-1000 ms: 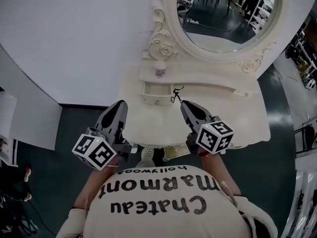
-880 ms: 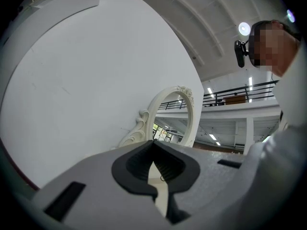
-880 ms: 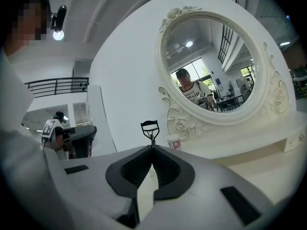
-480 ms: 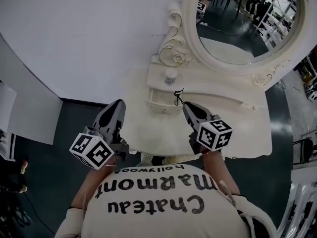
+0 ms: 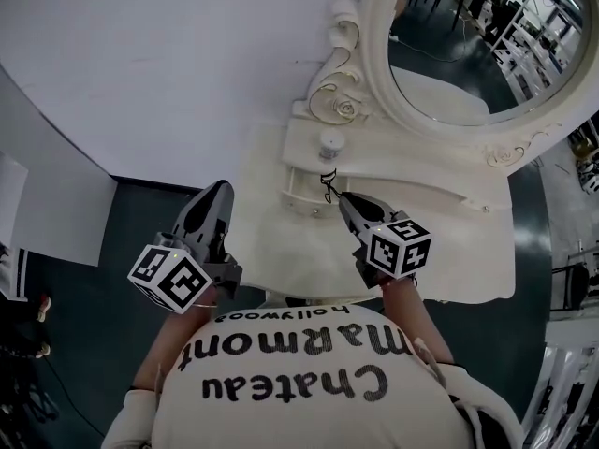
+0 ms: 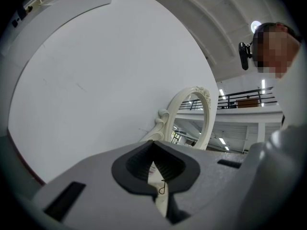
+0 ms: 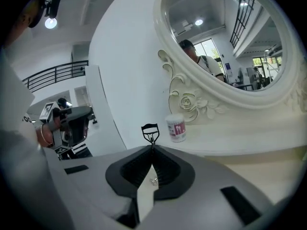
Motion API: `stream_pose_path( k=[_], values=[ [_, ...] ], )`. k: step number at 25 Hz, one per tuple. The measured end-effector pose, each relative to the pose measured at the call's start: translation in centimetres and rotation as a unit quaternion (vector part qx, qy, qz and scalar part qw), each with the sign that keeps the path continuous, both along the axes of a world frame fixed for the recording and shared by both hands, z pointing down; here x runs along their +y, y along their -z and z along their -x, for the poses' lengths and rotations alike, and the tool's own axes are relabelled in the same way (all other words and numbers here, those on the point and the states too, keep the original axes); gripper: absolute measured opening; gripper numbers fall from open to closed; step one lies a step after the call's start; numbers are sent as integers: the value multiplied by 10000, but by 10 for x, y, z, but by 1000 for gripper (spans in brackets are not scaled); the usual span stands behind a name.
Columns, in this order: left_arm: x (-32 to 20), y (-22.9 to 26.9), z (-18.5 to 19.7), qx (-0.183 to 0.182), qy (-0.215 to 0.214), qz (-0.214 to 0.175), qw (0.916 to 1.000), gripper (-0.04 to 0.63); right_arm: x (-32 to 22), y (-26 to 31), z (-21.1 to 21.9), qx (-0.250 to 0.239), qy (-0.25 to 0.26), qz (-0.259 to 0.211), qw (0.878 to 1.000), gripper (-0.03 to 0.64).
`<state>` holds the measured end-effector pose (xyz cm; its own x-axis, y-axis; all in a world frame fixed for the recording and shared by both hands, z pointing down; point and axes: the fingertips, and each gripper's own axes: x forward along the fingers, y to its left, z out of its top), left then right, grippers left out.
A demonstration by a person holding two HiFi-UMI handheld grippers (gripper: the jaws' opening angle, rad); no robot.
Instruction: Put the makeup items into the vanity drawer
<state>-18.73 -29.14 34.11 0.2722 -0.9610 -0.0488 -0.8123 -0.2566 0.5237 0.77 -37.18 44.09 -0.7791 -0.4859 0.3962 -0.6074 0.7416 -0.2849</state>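
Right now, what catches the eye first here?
The ornate oval mirror crowns the white vanity at upper right. At centre, the right gripper pinches a black eyelash curler just before the vanity's small drawer; the left gripper hangs shut and empty off the vanity's left edge.

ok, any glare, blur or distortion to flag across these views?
Head view: sharp, even light, fisheye curves the wall. Left gripper view: dark vignette corners, mosaic patch top right. Right gripper view: lamp flare top left; eyelash curler crisp.
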Motion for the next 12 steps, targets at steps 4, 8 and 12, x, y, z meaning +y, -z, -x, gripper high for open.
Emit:
stream_pose_path(
  k=[4,8,12],
  values=[
    [-18,-6,7,-33,-11,61,10000,8,-8,-9,4,125,-10,72,9999,31],
    [-36,-12,12,-56,-68,88,9999,8,-15,-20,4,164,-52,212,9996,31],
    [-48,-20,18,-127,-129,176,9997,8,-23,-29,5,234,-80,367,9990,31]
  ],
)
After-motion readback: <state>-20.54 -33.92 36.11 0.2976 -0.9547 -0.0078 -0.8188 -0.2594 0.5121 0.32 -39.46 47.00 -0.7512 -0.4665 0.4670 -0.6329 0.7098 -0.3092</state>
